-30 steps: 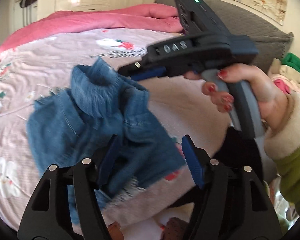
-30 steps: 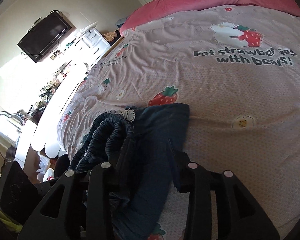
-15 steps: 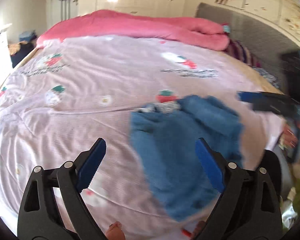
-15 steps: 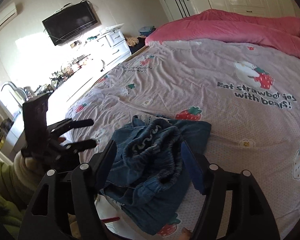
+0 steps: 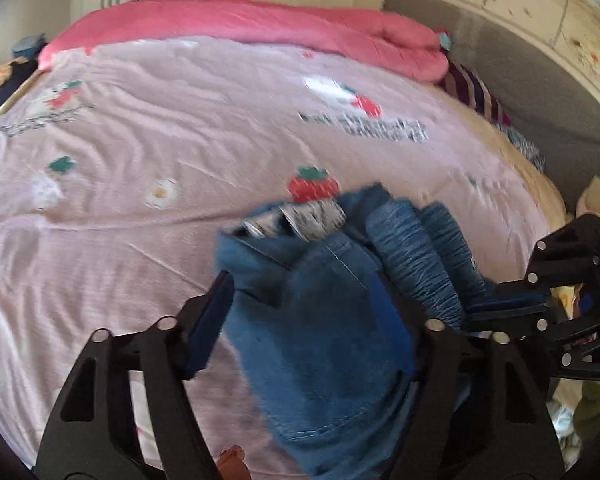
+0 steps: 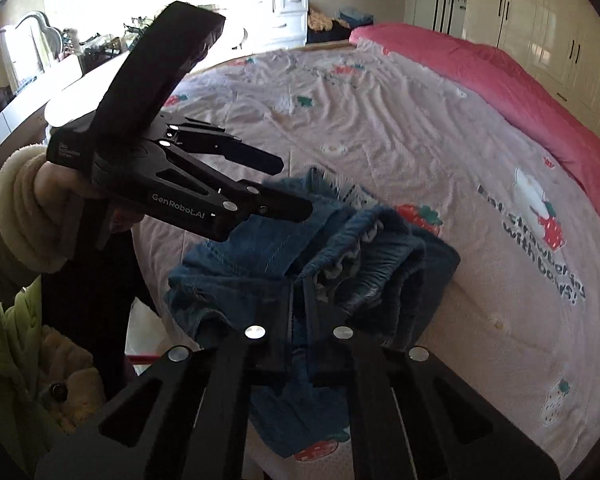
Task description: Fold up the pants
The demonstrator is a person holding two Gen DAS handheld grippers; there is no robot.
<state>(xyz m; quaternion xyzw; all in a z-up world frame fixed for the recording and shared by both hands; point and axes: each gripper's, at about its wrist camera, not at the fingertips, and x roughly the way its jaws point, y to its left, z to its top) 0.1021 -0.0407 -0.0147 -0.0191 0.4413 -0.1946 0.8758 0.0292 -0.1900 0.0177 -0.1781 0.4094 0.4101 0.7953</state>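
Blue denim pants (image 5: 332, 320) lie bunched near the front edge of the bed, elastic waistband (image 5: 416, 248) on the right. My left gripper (image 5: 304, 284) has the bunched cloth between its blue pads; its jaws are closing, and I see no firm press on the cloth. In the right wrist view the left gripper (image 6: 294, 188) reaches in from the left, its tips straddling the frayed hem. My right gripper (image 6: 300, 292) is shut on the pants (image 6: 260, 252) just below the waistband. The left wrist view shows the right gripper (image 5: 472, 308) at the right edge.
The pink strawberry-print sheet (image 5: 140, 140) covers the bed, with a rolled pink quilt (image 5: 260, 20) at the far side. A grey headboard (image 5: 520, 92) and striped pillow (image 5: 472, 92) are at right. A white dresser (image 6: 288, 4) and a cluttered desk stand beyond. A green and cream sleeve (image 6: 12, 208) is at left.
The right gripper, open over the pants half a second ago, has shut on them. The left gripper swung from bare sheet onto the pants and its jaws narrowed.
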